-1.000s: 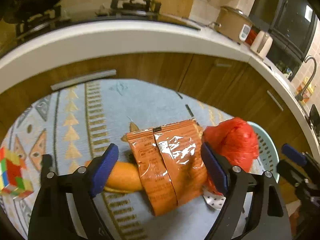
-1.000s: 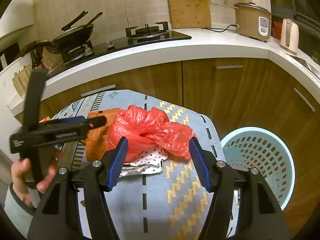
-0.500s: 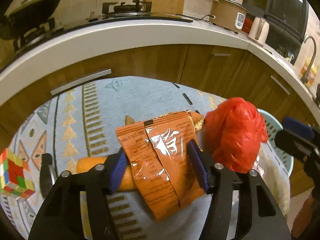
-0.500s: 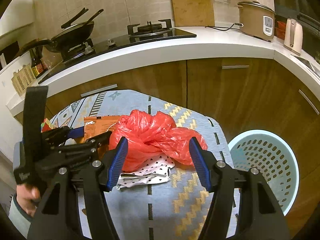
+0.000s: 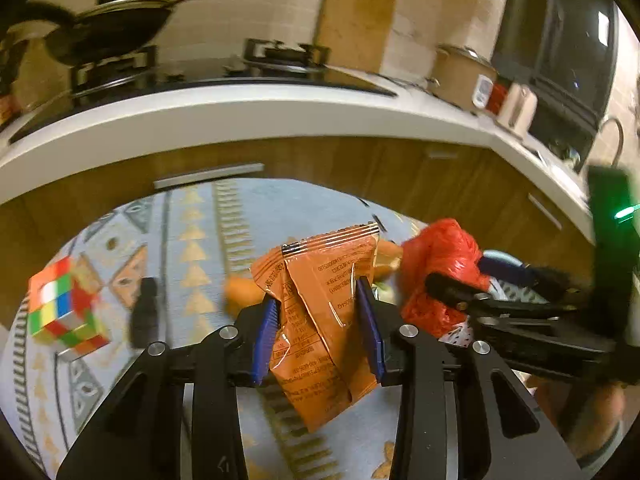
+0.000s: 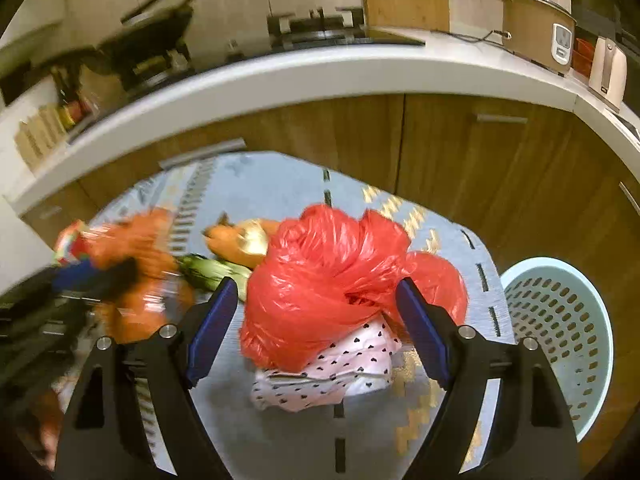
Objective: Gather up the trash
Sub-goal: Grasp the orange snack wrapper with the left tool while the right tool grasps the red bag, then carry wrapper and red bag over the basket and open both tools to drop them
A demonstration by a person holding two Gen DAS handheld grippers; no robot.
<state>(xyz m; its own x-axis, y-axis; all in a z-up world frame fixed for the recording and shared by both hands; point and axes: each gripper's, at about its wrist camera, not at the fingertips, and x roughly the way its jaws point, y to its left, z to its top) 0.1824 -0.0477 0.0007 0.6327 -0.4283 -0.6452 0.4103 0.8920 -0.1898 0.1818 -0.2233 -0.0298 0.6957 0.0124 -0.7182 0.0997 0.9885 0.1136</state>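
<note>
Left wrist view shows my left gripper (image 5: 320, 328) closing on the orange packet (image 5: 324, 312), lifted off the surface (image 6: 280, 184), while my right gripper (image 6: 316, 328) opens wide around the red bag (image 6: 328, 276); the basket (image 6: 560, 344) looks empty, so nothing is binned yet.

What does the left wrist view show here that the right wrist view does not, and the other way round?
Only the left wrist view shows the colour cube on the patterned mat and the left gripper closing, its pads pinching the orange packet, which is creased between them. Only the right wrist view shows the heart-print wrapper under the red plastic bag, the green vegetable, the basket's perforated inside, and the right gripper opening around the bag. Both share the bag, packet and mat.
</note>
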